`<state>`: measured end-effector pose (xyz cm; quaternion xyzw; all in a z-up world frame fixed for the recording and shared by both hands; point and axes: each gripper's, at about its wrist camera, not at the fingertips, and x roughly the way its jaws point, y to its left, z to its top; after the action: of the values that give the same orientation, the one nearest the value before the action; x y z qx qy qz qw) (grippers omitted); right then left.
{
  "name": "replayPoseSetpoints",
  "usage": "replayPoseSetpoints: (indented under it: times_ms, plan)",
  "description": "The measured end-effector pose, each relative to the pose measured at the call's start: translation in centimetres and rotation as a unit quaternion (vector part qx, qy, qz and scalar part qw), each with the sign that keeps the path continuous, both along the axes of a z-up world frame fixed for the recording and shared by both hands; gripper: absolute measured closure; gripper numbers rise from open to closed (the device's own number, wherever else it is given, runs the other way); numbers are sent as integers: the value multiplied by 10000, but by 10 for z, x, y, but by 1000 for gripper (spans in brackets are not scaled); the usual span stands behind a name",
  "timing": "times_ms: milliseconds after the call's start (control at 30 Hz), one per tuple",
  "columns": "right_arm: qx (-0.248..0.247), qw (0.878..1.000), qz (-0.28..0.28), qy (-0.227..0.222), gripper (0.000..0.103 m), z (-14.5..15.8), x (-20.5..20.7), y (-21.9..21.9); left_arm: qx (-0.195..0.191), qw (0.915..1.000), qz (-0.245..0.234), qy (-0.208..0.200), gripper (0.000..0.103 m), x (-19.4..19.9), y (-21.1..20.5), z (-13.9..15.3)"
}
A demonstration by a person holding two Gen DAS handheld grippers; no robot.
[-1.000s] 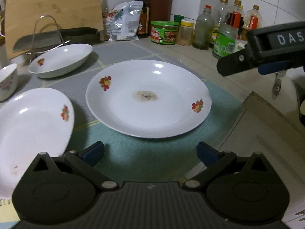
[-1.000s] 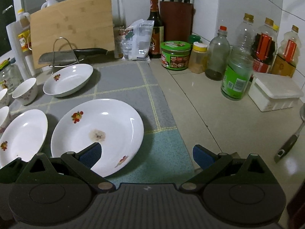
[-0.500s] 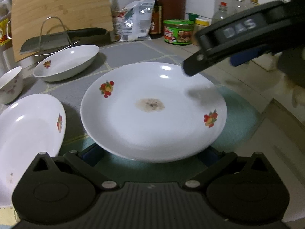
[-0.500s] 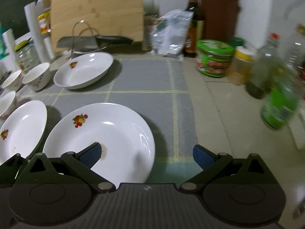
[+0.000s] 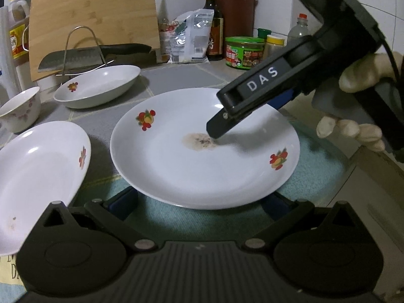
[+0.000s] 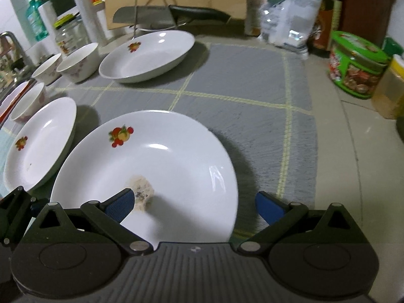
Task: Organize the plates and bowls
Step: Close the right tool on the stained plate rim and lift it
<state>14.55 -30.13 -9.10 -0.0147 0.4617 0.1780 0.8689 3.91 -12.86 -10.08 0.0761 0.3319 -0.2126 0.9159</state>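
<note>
Both grippers gape wide: the left gripper (image 5: 199,202) straddles the stained plate's (image 5: 202,171) near rim, the right gripper (image 6: 194,204) its right edge. Bare mat (image 6: 242,85) lies beyond (far right)

A home kitchen: tiled counter (image 6: 353,131), bamboo board (image 5: 93,22) and cleaver (image 5: 75,60) at the far wall, sauce bottles (image 5: 214,25), knife block (image 5: 237,17), plates (image 6: 151,161) on a mat (image 6: 242,96).

White fruit-patterned plate (image 5: 202,151), stained at centre, lies on mat.
</note>
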Motion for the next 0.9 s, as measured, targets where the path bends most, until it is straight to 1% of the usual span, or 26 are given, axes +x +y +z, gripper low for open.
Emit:
replayPoseSetpoints:
  times_ms: [200, 300, 433, 533, 767, 900]
  plan:
    - [19, 9996, 246, 95, 0, 0, 6, -2, -70, 9998, -1, -168, 0, -5, 2, -4]
    - [66, 9994, 340, 74, 0, -1, 4, -5, -33, 9999, 44, -101, 0, -5, 2, -3]
    - [-140, 9976, 676, -72, 0, -3, 0, -3, 0, 10000, 18, -52, 0, -1, 1, -1]
    - [-219, 9958, 886, -66, 0, -1, 2, -2, 37, 10000, -24, 13, 0, 1, 0, -1]
    - [-58, 9865, 1636, 5, 0, 3, 19, 0, 37, 10000, -85, -5, 0, 2, 1, -2]
    - [124, 9800, 1982, 109, 0, 3, 31, 0, 41, 9999, -138, 1, 0, 3, 2, -2]
